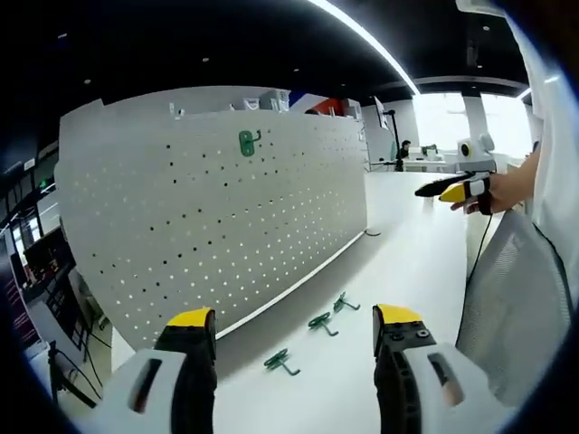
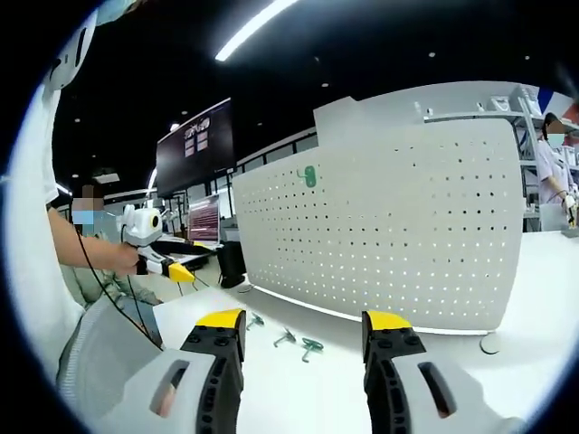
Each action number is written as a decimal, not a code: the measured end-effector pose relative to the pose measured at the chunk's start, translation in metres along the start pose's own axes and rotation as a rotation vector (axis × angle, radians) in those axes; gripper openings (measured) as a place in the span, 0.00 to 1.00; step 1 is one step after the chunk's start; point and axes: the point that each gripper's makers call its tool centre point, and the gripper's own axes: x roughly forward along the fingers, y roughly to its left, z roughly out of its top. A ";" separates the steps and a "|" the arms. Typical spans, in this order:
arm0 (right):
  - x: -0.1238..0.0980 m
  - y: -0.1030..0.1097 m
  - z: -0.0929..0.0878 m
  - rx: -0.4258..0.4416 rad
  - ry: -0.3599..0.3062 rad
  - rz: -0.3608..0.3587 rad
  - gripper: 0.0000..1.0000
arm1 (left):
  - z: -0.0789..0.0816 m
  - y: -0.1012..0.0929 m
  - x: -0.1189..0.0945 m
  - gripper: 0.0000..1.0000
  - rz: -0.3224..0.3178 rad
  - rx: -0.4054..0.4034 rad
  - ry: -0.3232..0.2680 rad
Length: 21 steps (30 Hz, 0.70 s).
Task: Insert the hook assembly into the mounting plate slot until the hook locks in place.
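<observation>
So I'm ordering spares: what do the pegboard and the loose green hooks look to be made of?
The pegboard looks like thin sheet metal with a matte white painted finish, judging by its even punched holes and slightly curved face, though rigid plastic is possible. The green hooks on the table look like bent metal with a green coating; they are too small to confirm.

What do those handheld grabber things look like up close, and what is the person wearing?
Each gripper, left and right, has two black jaws with yellow tips on pale grey bodies. A black cable trails from the left one. The person's sleeve is white.
</observation>
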 end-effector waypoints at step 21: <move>-0.005 0.003 -0.036 0.036 0.146 0.018 0.51 | -0.033 0.004 0.021 0.71 -0.152 0.113 0.173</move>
